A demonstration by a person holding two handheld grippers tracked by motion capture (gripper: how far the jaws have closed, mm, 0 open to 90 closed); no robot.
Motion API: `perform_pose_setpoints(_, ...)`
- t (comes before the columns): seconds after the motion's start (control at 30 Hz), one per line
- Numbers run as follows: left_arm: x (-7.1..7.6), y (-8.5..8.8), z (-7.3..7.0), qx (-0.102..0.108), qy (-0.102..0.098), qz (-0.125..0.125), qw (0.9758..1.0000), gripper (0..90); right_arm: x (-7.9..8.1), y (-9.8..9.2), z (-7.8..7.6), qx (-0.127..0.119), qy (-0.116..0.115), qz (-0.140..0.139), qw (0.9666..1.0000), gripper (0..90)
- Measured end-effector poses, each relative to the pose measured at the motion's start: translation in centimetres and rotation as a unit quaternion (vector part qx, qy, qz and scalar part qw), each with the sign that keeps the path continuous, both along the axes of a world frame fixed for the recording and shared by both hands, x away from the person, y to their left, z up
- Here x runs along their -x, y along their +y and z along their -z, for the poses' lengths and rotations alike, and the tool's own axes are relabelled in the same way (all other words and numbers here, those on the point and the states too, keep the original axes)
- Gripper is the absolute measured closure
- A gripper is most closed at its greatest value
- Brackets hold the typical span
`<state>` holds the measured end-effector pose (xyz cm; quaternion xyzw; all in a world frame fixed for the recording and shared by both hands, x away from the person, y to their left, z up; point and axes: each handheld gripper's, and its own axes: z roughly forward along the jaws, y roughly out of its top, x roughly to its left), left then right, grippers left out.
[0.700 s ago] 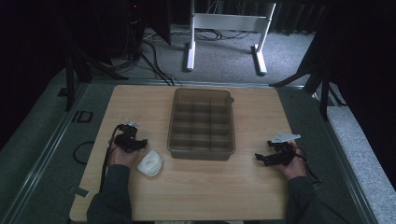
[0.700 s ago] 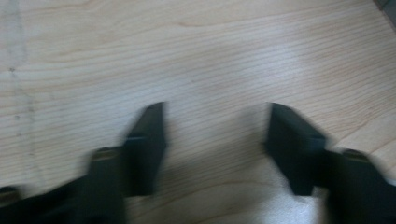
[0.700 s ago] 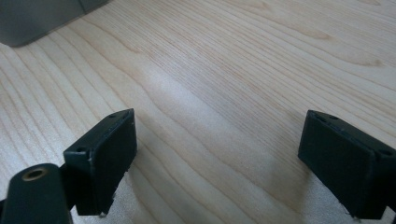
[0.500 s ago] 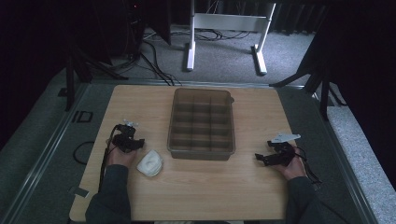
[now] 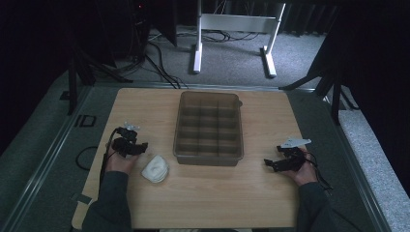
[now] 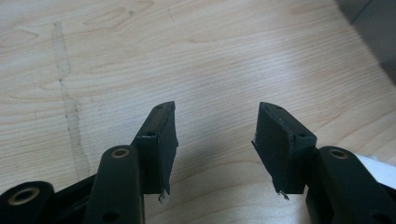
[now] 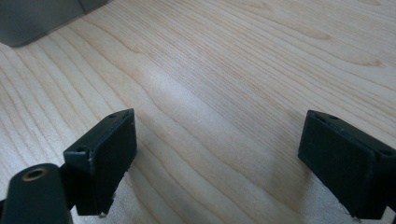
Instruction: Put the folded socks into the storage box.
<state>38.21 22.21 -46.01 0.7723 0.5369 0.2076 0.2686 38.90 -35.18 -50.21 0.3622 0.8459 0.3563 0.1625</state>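
Resting near the tabletop's (image 5: 208, 193) left edge, the left tongs (image 5: 140, 146) stand apart on bare wood, holding nothing. Just beside them, toward the near edge, lies a white pouch (image 5: 155, 168). The right tongs (image 5: 269, 164), near the right edge, gape wide and empty; the divided tray (image 5: 209, 126) stands mid-tabletop.

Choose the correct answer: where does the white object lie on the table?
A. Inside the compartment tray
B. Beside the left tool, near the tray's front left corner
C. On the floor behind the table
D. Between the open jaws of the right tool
B: in the high view the white object lies on the table, just right of the left tool and in front of the tray.
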Motion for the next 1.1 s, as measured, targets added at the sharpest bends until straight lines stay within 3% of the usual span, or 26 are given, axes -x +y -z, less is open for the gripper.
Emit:
perform_pose_setpoints(0.1, 0.6, -0.2, -0.6, -0.006, -0.013, 0.008, 0.9999, 54.8, 0.1, 0.0, 0.0, 0.0, 0.0, 0.002, 1.0, 11.1)
perform_pose_setpoints(0.33, 1.1, -0.5, -1.6, 0.006, -0.009, 0.026, 0.9996, 59.9, 0.1, 0.1, 0.0, -0.001, -0.001, 0.005, 1.0, 11.2)
perform_pose_setpoints(0.77, 2.8, -1.5, -3.8, 0.001, -0.022, 0.052, 0.9984, 56.5, 0.2, 0.0, 0.0, -0.001, 0.0, 0.01, 1.0, 11.3)
perform_pose_setpoints(1.1, 3.8, -2.1, -4.8, 0.005, -0.029, 0.064, 0.9975, 55.2, 0.2, 0.0, 0.0, -0.001, 0.0, 0.01, 0.9999, 11.3)
